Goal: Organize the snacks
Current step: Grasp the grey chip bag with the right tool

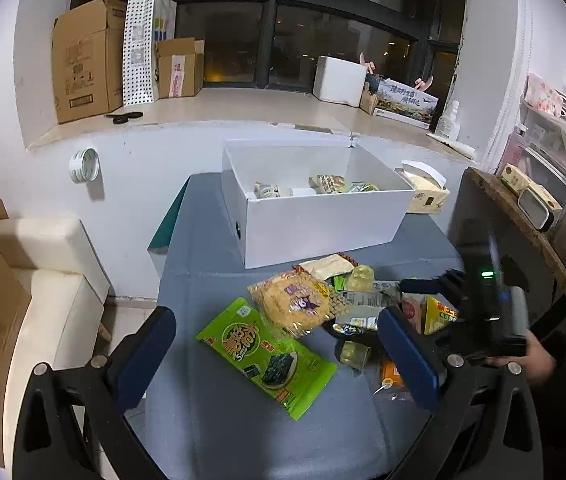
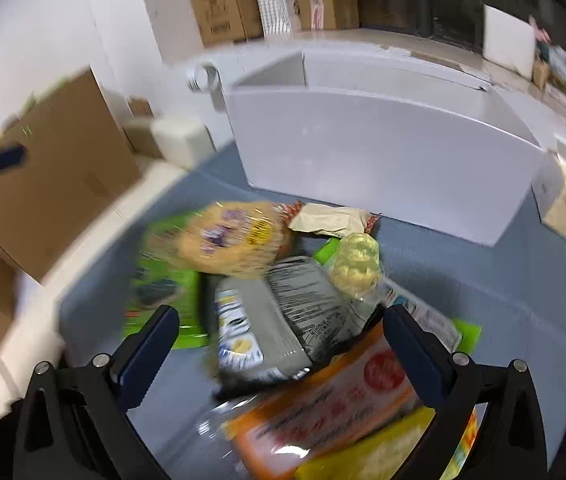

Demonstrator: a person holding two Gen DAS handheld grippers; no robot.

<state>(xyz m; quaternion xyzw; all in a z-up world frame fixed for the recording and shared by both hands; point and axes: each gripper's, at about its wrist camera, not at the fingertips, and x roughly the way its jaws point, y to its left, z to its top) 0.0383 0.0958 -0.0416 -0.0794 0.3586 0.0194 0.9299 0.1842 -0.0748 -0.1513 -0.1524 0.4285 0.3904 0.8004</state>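
On the grey table (image 1: 211, 420), a heap of snack packets was seen just near of the white box (image 1: 323, 220), which stood at the far side with a few packets partly hidden behind its front wall. Much of the right wrist view was smeared by motion blur, so the print on the grey packet (image 2: 283, 320) and the orange packet (image 2: 323, 412) could not be read. The green seaweed packet (image 1: 267, 356) bore large yellow characters, too small to be made out. A round cracker packet (image 1: 295, 304) lay overlapping its far end. The left gripper (image 1: 277, 354) was held wide, nothing between its fingers. The right gripper (image 2: 279, 350) was likewise spread wide over the grey packet; whether it touched could not be told. A hand (image 1: 539, 360) was cut off at the right.
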